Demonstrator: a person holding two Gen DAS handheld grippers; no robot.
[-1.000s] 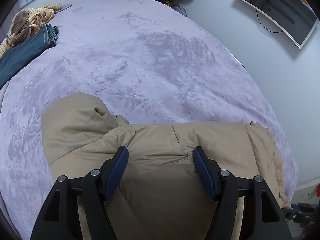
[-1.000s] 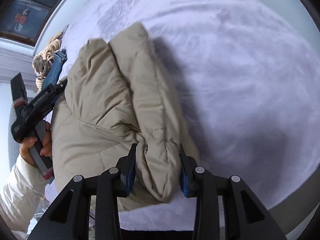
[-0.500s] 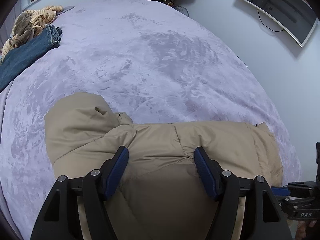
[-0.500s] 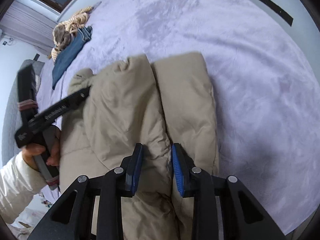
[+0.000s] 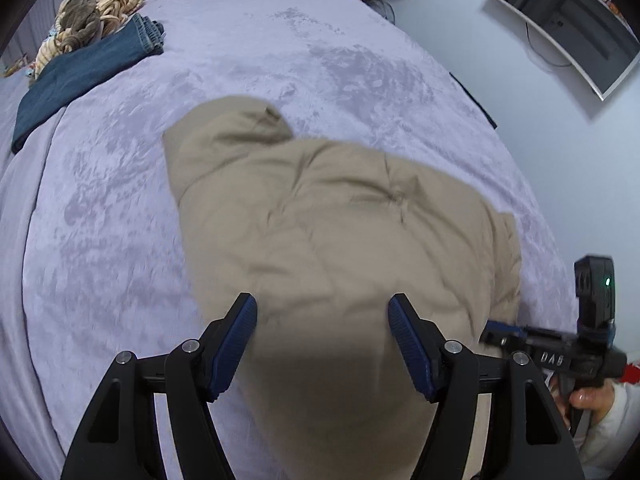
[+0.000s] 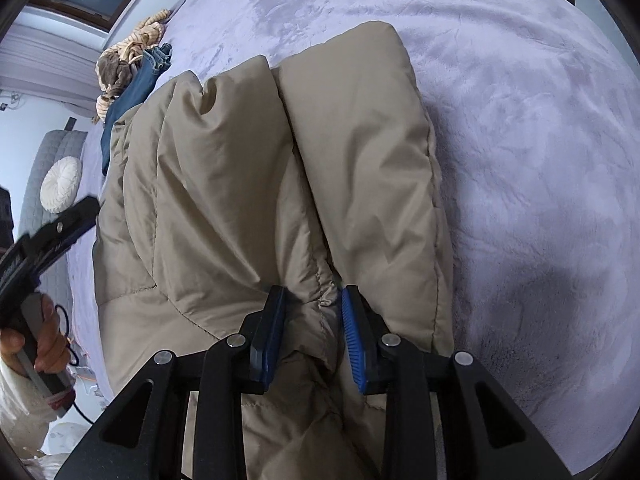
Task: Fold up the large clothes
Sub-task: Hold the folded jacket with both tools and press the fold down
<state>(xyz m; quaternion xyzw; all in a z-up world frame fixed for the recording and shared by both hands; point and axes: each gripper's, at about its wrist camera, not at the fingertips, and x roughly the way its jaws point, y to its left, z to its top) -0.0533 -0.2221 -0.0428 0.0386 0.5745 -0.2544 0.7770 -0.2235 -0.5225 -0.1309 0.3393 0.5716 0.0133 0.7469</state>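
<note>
A beige puffer jacket [image 5: 332, 216] lies folded on the lilac bed cover [image 5: 280, 52], and it fills the middle of the right wrist view [image 6: 248, 168]. My left gripper [image 5: 322, 312] is open, its blue pads spread over the jacket's near part. My right gripper [image 6: 312, 300] is shut on a bunched fold of the jacket at its near edge. The right gripper also shows at the right of the left wrist view [image 5: 496, 330]. The left gripper shows at the left edge of the right wrist view [image 6: 80, 212].
Blue jeans [image 5: 80, 76] and a tan knitted garment [image 5: 92, 16] lie at the bed's far left. A wall monitor [image 5: 568, 20] hangs at the right. A grey chair with a white round cushion [image 6: 60, 184] stands beside the bed.
The jacket has been pushed farther onto the bed and lifted closer to the left camera. The right gripper has narrowed on the fold and moved in nearer the left gripper.
</note>
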